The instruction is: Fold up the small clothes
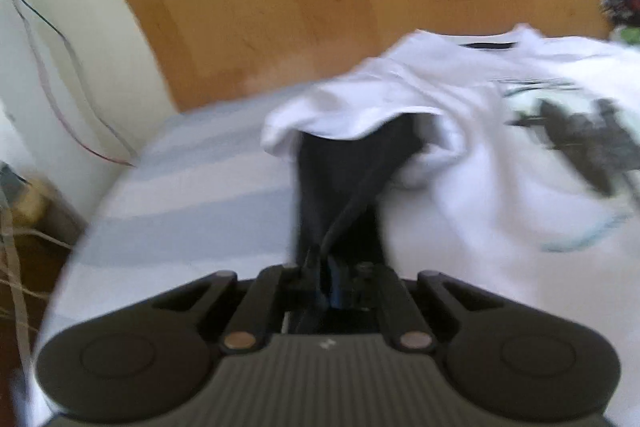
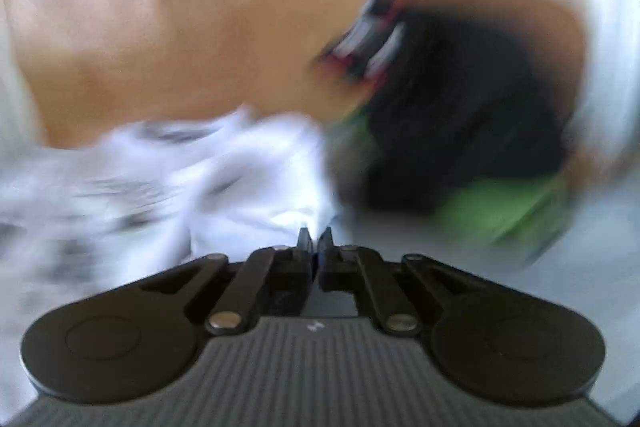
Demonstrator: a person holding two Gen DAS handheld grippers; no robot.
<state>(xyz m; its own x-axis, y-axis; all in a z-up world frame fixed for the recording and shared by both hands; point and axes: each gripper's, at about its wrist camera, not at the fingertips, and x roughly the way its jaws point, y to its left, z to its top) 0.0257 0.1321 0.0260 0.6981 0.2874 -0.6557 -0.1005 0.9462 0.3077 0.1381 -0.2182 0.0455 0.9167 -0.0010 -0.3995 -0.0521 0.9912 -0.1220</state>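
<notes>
Gripping soft white tee (image 1: 460, 99), left claw (image 1: 344, 147).

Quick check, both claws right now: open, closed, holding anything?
Left claw: closed on the white T-shirt, tips under its sleeve.
Right claw: closed at the T-shirt's edge; too blurred to tell whether it holds cloth.

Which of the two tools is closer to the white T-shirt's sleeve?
Left. The left tool reaches into the T-shirt sleeve opening; the right tool sits at the shirt's edge, fingers closed.
</notes>
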